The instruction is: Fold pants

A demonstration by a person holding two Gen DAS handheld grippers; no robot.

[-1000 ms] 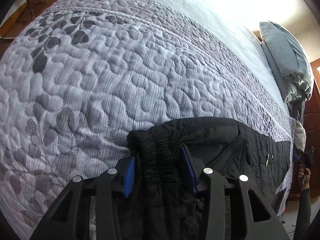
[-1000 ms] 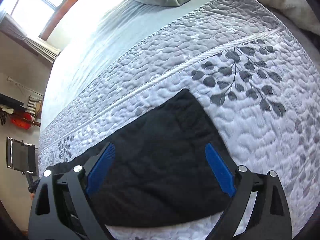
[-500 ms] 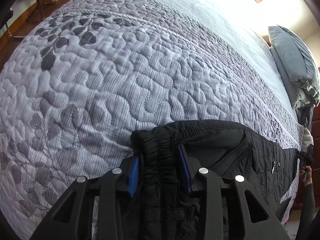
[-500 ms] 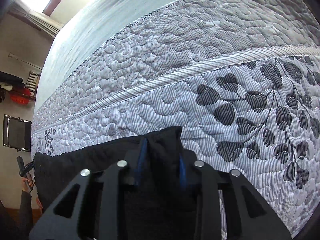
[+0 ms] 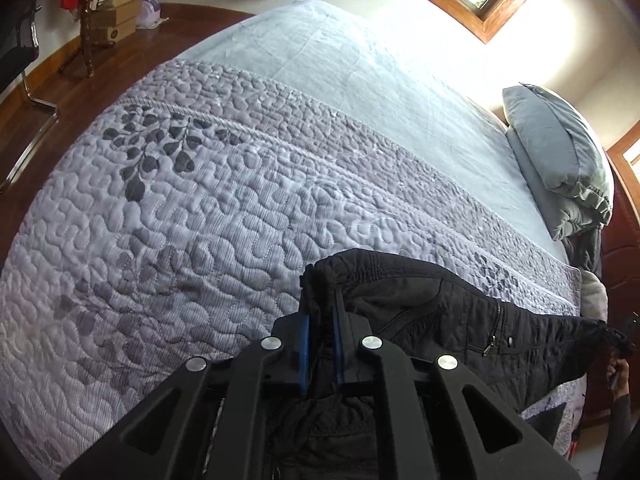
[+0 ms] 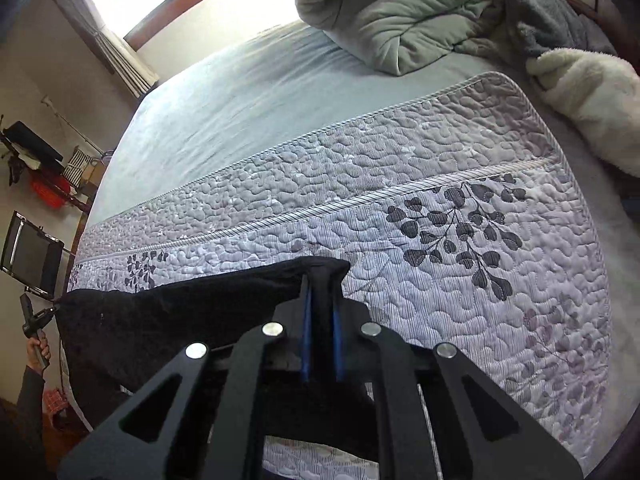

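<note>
Left wrist view: the left gripper (image 5: 320,320) has its blue fingers (image 5: 304,340) nearly closed, pinching the gathered waistband of the black pants (image 5: 440,320). The pants stretch rightward over the quilt (image 5: 180,220) on the bed, a zipped pocket showing; their far end is cut off at the frame edge. A grey pillow (image 5: 560,160) lies beyond.

Right wrist view: the right gripper (image 6: 321,320) is clamped the same way on a corner of the pants (image 6: 180,312), which run leftward above the quilt (image 6: 440,280). The lower cloth is hidden behind the gripper body. A bundled duvet (image 6: 400,20) and a white fleece blanket (image 6: 592,100) sit farther up the bed.
</note>
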